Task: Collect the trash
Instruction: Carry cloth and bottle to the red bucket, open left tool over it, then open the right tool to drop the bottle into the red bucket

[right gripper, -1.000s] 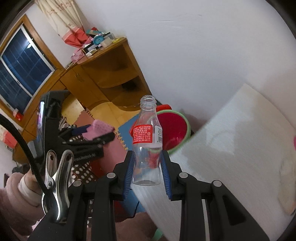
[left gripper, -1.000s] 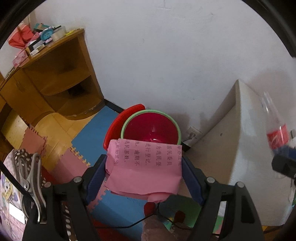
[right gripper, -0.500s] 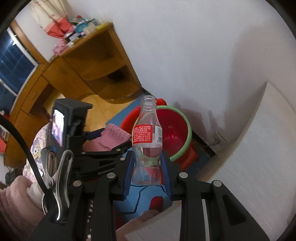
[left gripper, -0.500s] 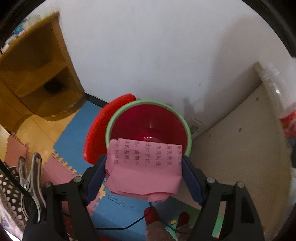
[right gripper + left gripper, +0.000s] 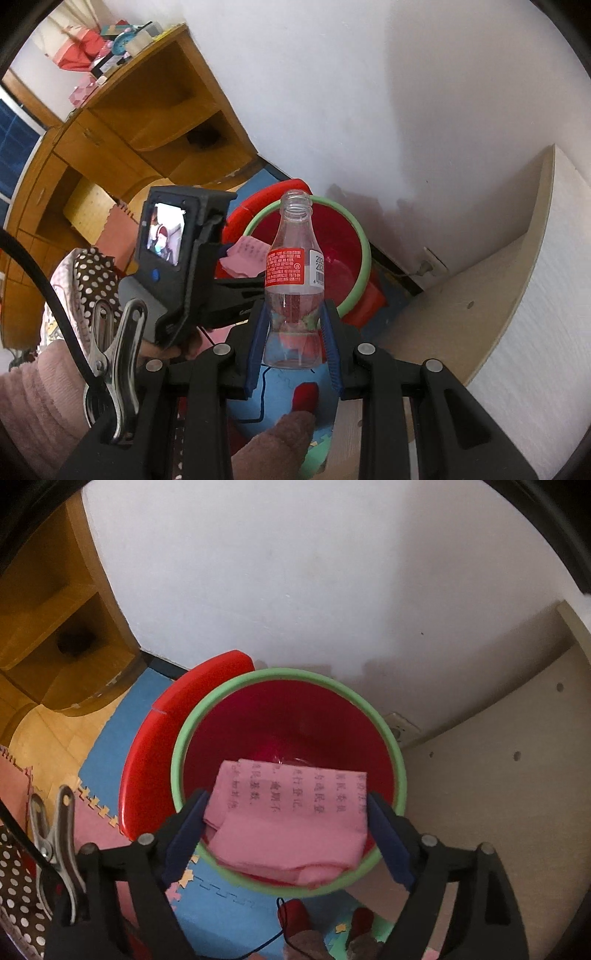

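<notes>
Left wrist view: your left gripper (image 5: 288, 827) points steeply down over the red bin (image 5: 288, 716) with the green rim, and its jaws have just been opening, with the folded pink paper (image 5: 288, 812) between them. They stand wide now; the pad at 9 o'clock seems to touch the paper's edge, while a sliver of gap shows at the pad at 3 o'clock, so judge the paper as released or nearly so. It hangs over the bin's near half, its lower fold overlapping the rim at 6 o'clock. Carry the gripper a little toward 12 o'clock, over the middle of the mouth, so the paper cannot catch on the rim and slide out onto the foam floor mat (image 5: 110, 746). The red lid (image 5: 184, 709) stands against the bin at 10 o'clock, clear of the drop. Right wrist view: your right gripper (image 5: 293, 332) is closed about the narrow waist of the clear plastic bottle (image 5: 295, 258), upright, uncapped, red label facing you. The bin lies beyond at 12 o'clock, partly behind the bottle, with the left gripper's body at 9 o'clock. Hold the bottle firmly and wait until the left tool clears the opening; then bring it over the centre before releasing, since it may bounce off the rim.
</notes>
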The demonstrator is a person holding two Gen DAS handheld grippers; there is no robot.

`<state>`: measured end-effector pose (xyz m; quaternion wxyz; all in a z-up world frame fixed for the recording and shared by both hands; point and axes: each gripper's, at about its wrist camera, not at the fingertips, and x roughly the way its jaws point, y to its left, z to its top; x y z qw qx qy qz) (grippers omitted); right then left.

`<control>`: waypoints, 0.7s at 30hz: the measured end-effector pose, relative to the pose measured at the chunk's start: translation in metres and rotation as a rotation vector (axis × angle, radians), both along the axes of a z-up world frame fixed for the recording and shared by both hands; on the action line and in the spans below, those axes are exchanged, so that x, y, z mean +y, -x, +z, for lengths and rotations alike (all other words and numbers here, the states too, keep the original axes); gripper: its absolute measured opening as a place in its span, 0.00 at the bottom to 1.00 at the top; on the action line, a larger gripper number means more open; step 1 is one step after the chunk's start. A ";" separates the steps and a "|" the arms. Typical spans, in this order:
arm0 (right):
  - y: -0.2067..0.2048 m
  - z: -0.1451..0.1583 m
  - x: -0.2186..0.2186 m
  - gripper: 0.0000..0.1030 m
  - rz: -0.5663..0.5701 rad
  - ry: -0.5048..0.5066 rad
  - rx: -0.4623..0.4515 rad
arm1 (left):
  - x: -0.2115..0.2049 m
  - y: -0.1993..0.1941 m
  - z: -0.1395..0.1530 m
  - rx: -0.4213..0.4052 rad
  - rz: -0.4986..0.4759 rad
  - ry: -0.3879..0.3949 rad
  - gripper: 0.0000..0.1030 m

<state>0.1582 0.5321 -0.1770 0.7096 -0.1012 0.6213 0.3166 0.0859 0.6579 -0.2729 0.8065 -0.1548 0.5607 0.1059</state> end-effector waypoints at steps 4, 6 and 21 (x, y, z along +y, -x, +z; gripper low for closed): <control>0.000 -0.005 -0.001 0.29 -0.009 0.012 0.007 | 0.003 -0.004 -0.005 -0.005 -0.001 0.005 0.93; -0.001 -0.009 -0.001 0.29 -0.015 0.017 0.014 | 0.002 -0.004 -0.005 -0.002 -0.007 -0.001 0.94; -0.008 -0.038 0.019 0.29 0.005 0.048 0.084 | 0.032 0.046 0.023 0.026 0.154 0.022 0.94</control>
